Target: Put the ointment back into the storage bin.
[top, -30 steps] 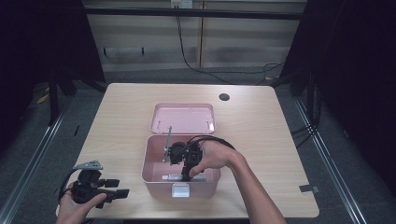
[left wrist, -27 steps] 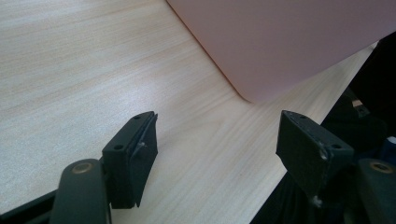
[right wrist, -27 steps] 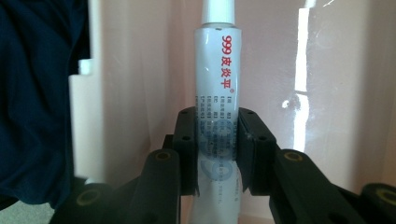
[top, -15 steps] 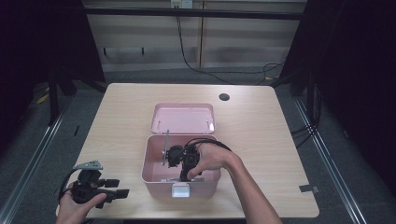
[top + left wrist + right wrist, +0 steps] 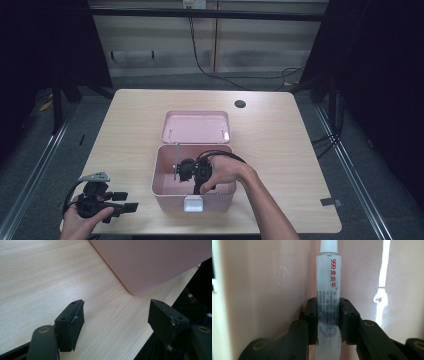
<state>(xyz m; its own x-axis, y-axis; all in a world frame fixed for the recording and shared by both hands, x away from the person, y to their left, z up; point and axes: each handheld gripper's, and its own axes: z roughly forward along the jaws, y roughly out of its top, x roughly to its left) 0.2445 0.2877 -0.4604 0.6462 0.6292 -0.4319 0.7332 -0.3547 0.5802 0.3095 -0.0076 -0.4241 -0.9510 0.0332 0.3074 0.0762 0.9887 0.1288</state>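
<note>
The right tool (image 5: 186, 171) sits down inside the open pink box (image 5: 165, 192), its jaws pressed onto the lower part of a white ointment tube (image 5: 328, 300). In the right gripper view the tube stands upright between the pads w/ its cap end up, red print on the side, the box's pink inner walls close behind. That pinch low on the body probably keeps the cap end free and the tube straight, so it can go in or come out w/o catching the rim. The lid (image 5: 196, 126) lies folded back flat on the worktop (image 5: 280, 140) behind the box, leaving the opening clear from above.

The left tool (image 5: 117, 201) rests off to the side near the front-left edge of the worktop, jaws spread and nothing between them; the left gripper view looks across bare wood at the box's outer corner. It seems parked there, clear of the box, not bracing it.

Vs a second ago: the right hand and tool have shifted a bit toward the box's left side, and appear slightly lower inside. The grip looks unchanged. Left tool, box and lid haven't moved.
</note>
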